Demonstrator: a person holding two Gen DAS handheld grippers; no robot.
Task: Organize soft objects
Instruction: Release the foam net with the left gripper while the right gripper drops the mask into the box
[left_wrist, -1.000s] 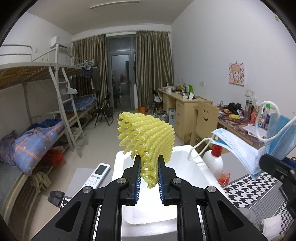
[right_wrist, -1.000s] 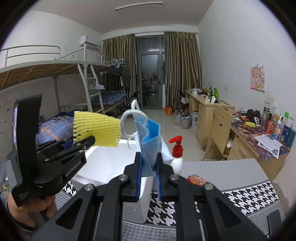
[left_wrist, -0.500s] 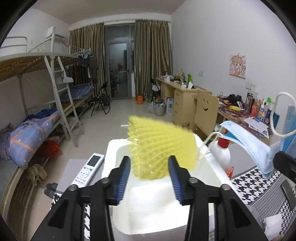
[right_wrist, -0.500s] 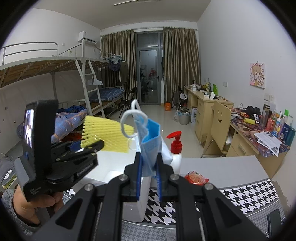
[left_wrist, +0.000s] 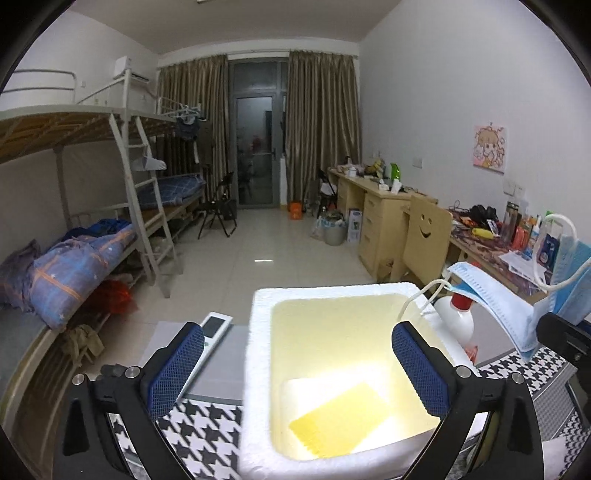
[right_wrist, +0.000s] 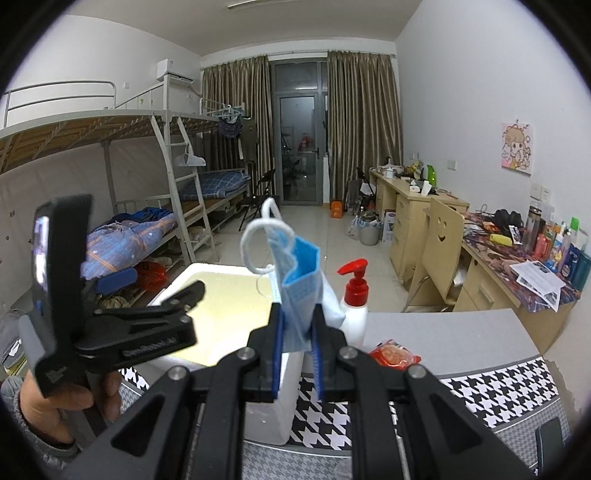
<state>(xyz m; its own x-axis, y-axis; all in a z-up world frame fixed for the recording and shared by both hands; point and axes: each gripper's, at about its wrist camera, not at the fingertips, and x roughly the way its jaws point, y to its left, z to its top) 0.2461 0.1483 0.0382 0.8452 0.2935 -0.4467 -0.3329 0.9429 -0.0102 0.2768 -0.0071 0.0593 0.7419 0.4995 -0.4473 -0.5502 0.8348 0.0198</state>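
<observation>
Yellow net (left_wrist: 341, 419) in foam box (left_wrist: 258, 332) (flat, seemingly), left tongs (left_wrist: 297, 365) wide.

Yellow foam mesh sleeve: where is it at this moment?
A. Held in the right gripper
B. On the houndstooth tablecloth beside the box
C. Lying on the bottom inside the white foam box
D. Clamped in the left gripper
C. In the left wrist view the yellow foam mesh sleeve lies on the floor of the white foam box, below the open, empty left gripper; the right gripper holds the blue face mask.
</observation>
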